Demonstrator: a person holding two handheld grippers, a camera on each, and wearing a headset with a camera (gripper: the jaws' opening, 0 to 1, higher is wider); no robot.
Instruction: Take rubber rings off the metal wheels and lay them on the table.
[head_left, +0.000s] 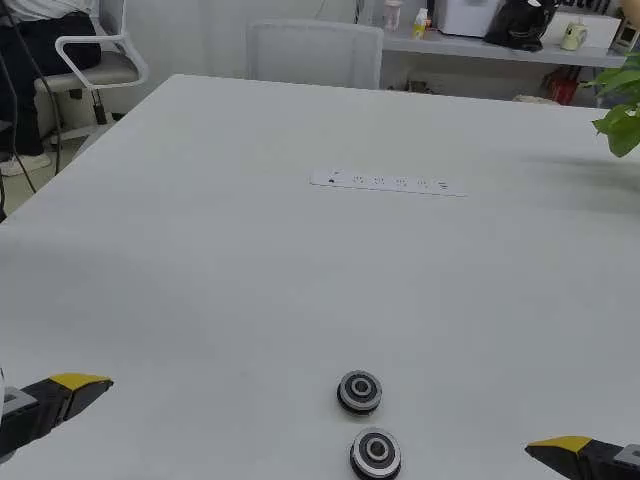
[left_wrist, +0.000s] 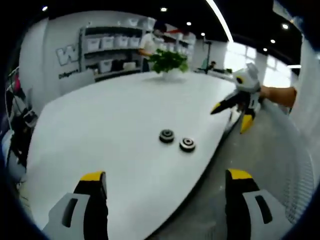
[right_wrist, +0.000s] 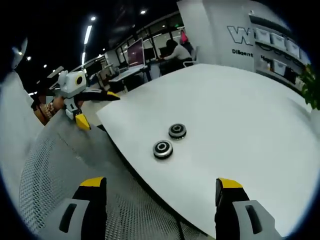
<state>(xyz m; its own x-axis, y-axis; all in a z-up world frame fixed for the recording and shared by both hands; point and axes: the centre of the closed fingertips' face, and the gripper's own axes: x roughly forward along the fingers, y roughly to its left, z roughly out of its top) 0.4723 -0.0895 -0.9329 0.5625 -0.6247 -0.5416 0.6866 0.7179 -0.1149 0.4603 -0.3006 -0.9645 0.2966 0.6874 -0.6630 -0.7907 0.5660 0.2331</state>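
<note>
Two small metal wheels lie flat near the front edge of the white table (head_left: 250, 250), each with a black rubber ring around it. One wheel (head_left: 359, 392) (left_wrist: 166, 135) (right_wrist: 177, 131) sits a little farther in. The other wheel (head_left: 375, 454) (left_wrist: 187, 144) (right_wrist: 163, 149) lies closer to the edge. My left gripper (head_left: 70, 388) (left_wrist: 165, 176) is open and empty, off to the left of the wheels. On their right, my right gripper (head_left: 560, 447) (right_wrist: 161, 183) is open and empty too. Each gripper shows in the other's view: the right gripper (left_wrist: 240, 102) and the left gripper (right_wrist: 80, 100), both apart from the wheels.
A white power strip (head_left: 388, 183) lies mid-table. A grey chair (head_left: 315, 52) stands at the far edge and an office chair (head_left: 100, 60) at the back left. Plant leaves (head_left: 622, 110) hang over the right side. A cluttered shelf (head_left: 500, 40) runs behind.
</note>
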